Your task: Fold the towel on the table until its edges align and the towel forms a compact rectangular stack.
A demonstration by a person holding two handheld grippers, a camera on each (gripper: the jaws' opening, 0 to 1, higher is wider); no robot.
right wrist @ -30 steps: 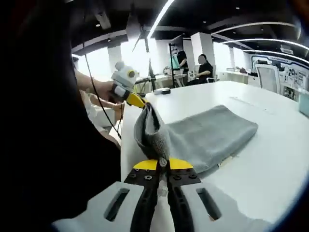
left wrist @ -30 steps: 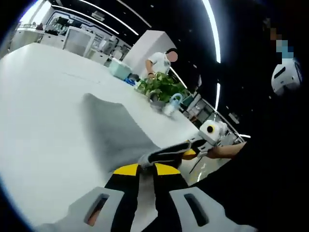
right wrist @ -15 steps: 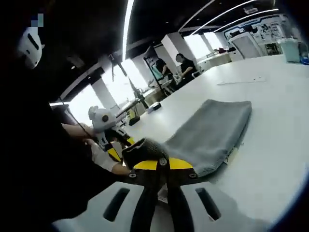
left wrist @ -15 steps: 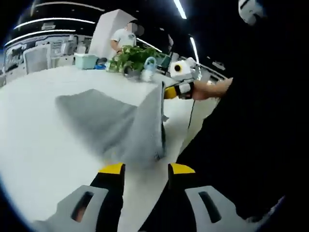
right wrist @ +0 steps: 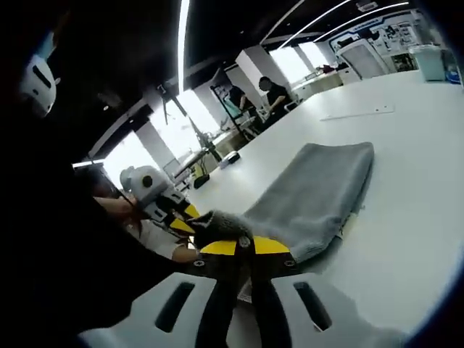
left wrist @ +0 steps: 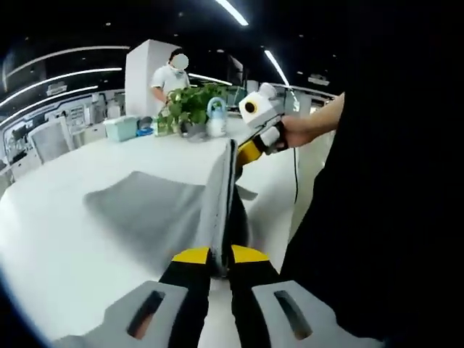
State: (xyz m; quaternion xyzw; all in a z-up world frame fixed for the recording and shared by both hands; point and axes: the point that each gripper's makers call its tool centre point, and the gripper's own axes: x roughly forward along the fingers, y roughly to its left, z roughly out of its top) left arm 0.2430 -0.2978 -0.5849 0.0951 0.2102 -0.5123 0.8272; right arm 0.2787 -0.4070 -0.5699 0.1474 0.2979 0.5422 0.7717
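Your left gripper point(left wrist: 220, 255) is clamped on the near edge of the grey towel point(left wrist: 156, 210); your right gripper point(right wrist: 245, 246) pinches the same edge further along, so the hem is stretched taut between them, lifted for a fold; the towel's far part lies flat on the white table point(right wrist: 406, 217); a potted plant point(left wrist: 192, 107) stands beyond.

Right gripper point(right wrist: 243, 243): jaws closed on towel point(right wrist: 312, 199) corner.
The grey towel extends ahead of the jaws across the white table point(right wrist: 406, 210). The left gripper point(right wrist: 190, 217) grips the bunched edge just beside the jaws.
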